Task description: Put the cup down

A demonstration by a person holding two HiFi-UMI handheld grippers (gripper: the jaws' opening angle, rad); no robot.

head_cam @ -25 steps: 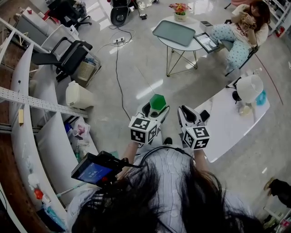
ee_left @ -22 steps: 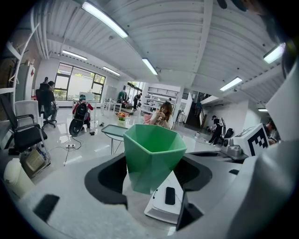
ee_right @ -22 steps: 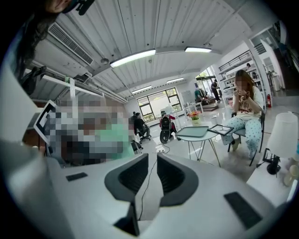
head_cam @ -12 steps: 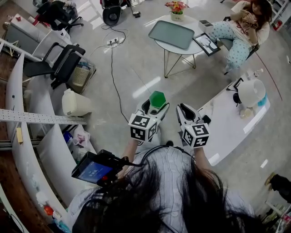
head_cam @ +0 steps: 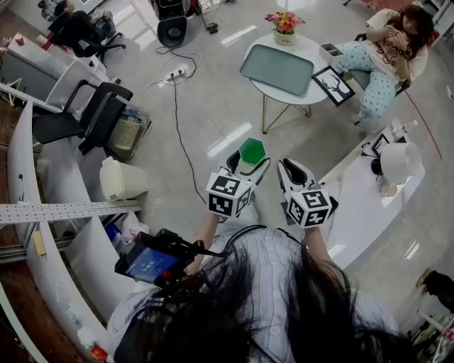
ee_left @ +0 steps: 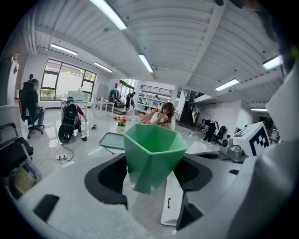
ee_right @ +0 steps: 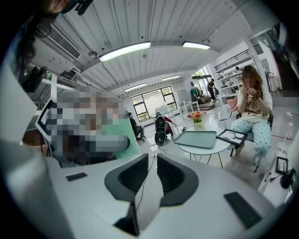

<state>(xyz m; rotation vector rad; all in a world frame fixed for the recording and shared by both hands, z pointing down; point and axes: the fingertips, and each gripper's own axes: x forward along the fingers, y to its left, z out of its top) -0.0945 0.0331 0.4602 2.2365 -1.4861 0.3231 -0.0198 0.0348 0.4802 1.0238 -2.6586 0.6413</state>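
A green faceted cup [head_cam: 250, 151] hangs upright over the grey floor, clamped between the jaws of my left gripper [head_cam: 249, 162]. In the left gripper view the cup [ee_left: 152, 154] fills the gap, with both dark pads against its sides, and my left gripper [ee_left: 153, 174] holds it well above any surface. My right gripper [head_cam: 293, 171] floats just to the right of the cup at the same height. In its own view my right gripper [ee_right: 152, 164] has its jaws nearly together with nothing between them. A round white table [head_cam: 313, 71] with a grey tray [head_cam: 277, 69] stands ahead.
Flowers [head_cam: 286, 20] and a framed picture [head_cam: 332, 84] share the round table, and a person [head_cam: 386, 49] sits beside it. A white counter [head_cam: 355, 202] runs along the right. On the left are a black chair [head_cam: 96, 110], a white bin [head_cam: 120, 179] and a floor cable [head_cam: 180, 120].
The head view has shifted a little across the room. Both grippers keep the same pose side by side, and the cup stays gripped in the left one.
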